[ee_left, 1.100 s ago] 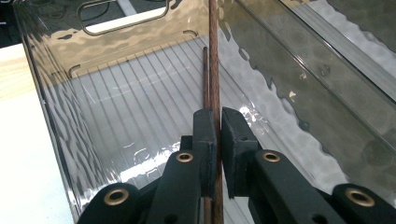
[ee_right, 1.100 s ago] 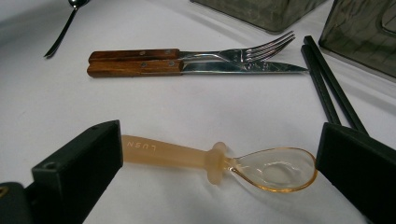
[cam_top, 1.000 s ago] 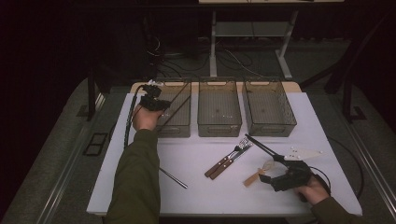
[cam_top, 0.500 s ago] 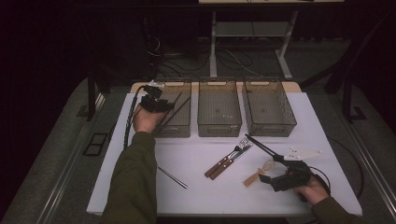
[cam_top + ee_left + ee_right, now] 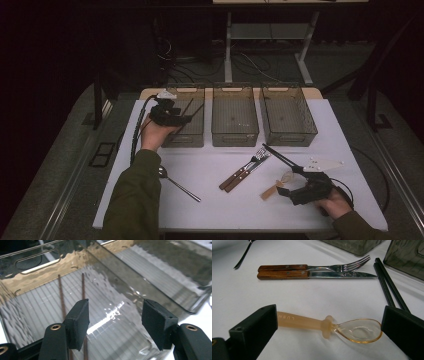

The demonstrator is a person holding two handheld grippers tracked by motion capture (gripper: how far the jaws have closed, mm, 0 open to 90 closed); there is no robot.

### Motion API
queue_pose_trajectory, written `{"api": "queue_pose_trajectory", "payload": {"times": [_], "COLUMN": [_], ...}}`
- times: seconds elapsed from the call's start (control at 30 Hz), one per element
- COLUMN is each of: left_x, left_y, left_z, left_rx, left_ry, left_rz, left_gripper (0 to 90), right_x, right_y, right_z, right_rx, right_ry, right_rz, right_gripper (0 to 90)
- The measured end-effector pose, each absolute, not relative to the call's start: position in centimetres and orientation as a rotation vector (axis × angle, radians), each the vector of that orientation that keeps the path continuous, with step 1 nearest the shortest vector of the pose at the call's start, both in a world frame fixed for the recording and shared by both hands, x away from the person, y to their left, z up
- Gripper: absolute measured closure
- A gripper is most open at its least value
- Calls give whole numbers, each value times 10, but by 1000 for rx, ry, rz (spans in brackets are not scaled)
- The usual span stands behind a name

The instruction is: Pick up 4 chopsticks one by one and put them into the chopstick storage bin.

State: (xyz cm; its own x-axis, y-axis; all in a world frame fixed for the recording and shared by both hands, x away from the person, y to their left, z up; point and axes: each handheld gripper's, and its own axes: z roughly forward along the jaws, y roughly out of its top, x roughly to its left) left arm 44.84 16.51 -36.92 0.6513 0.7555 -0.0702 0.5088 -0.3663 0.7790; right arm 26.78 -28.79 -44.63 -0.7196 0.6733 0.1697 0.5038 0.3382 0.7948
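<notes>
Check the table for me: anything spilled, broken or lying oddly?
Nothing stands out. The fork and knife lie neatly side by side, the amber spoon looks intact, and two brown chopsticks rest in the left bin.

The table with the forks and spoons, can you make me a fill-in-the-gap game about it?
1. The left tool hangs open over the left bin, where two thin brown ____ lie.
2. The right tool is open around a see-through ____ with an amber handle.
3. The fork and the knife lie side by side, and both have ____ handles.
4. Along the back of the table stand ____ clear bins.

Missing words: chopsticks; spoon; wooden; three
</notes>
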Motion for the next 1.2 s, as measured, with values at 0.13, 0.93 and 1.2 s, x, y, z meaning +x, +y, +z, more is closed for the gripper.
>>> {"api": "queue_pose_trajectory", "payload": {"times": [0.13, 0.93, 1.2], "left_x": [435, 340, 313], "left_y": [164, 160, 162], "left_z": [-368, -389, -402], "left_rx": [2036, 2053, 2011], "left_ry": [945, 796, 755], "left_rz": [382, 349, 323], "left_gripper": [359, 31, 0], "right_x": [268, 268, 267], "right_y": [-288, -287, -287], "right_z": [-446, -446, -445], "right_rx": [1074, 1068, 1061], "right_ry": [2409, 2410, 2407], "right_rz": [1324, 1321, 1327], "right_gripper": [5, 5, 5]}}
